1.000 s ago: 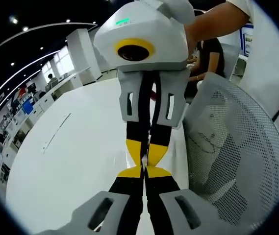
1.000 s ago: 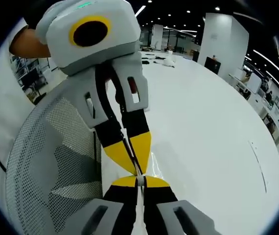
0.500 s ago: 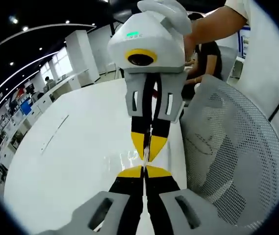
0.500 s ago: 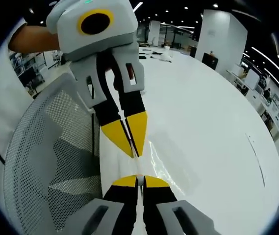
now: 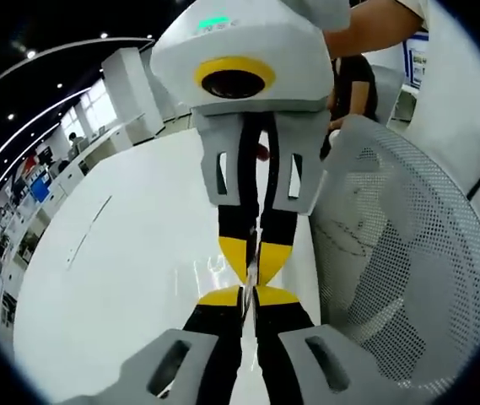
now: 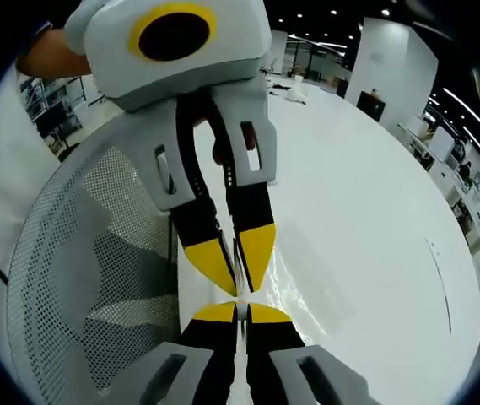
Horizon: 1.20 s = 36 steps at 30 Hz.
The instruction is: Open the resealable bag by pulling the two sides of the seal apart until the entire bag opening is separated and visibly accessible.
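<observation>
The clear resealable bag (image 5: 254,272) hangs edge-on as a thin glossy film between two sets of yellow jaw tips above the white table (image 5: 113,287). At the bottom of the left gripper view, my left gripper (image 5: 249,296) is shut on one side of the bag's top. My right gripper (image 5: 252,256) points down at it from above, shut on the other side. In the right gripper view, my right gripper (image 6: 237,312) grips the bag (image 6: 294,287) from below. The left gripper (image 6: 238,263) faces it, tips almost touching. The seal itself is too thin to make out.
A white mesh chair back (image 5: 408,253) stands close beside the grippers, at the left in the right gripper view (image 6: 88,278). A person's arm (image 5: 374,25) holds the far gripper. The white table (image 6: 374,211) stretches away, with desks and seated people beyond.
Half a second ago the two grippers stood further apart with bag film stretched between them. Now they have closed in again and the facing gripper looms larger in both views.
</observation>
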### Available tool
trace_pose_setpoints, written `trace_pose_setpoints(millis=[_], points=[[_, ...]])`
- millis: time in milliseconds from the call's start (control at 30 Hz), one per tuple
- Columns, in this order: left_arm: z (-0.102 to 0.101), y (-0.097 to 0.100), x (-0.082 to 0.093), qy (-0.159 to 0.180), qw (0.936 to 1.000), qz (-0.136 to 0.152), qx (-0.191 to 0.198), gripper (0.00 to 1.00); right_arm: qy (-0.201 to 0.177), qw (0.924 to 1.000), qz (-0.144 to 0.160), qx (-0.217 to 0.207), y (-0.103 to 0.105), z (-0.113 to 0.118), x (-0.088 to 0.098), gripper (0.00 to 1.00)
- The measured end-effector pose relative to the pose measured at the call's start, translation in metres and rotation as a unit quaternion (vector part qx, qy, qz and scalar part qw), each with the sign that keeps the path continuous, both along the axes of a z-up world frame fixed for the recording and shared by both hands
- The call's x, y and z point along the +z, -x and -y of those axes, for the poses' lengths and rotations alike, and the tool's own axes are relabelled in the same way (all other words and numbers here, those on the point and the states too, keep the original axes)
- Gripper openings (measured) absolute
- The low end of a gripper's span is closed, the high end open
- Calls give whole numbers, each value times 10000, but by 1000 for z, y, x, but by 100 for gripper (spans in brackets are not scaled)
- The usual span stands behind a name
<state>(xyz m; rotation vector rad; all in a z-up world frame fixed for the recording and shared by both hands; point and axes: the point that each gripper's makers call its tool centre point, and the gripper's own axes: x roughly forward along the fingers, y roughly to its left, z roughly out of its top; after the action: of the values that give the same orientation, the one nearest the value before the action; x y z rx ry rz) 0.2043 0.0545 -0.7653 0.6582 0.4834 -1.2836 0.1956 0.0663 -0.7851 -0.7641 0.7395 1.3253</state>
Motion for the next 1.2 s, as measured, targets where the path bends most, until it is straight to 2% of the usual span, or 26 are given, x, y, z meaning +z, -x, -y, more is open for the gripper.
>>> trace_pose_setpoints(millis=[167,533,767,1200], points=[[2,6,-2,13,9998,62,-162,0,33,10000,-92,2,2,2,-2,0],[-6,1,3,212,9997,86,-61,0,84,9998,-94,-142,-6,25,-7,0],[-9,-5,8,337,9994,116,33,0,240,9994,47,-241,-13,43,-8,0],[-9,-7,11,408,9991,90,77,0,292,9988,138,-367,-18,56,-8,0]])
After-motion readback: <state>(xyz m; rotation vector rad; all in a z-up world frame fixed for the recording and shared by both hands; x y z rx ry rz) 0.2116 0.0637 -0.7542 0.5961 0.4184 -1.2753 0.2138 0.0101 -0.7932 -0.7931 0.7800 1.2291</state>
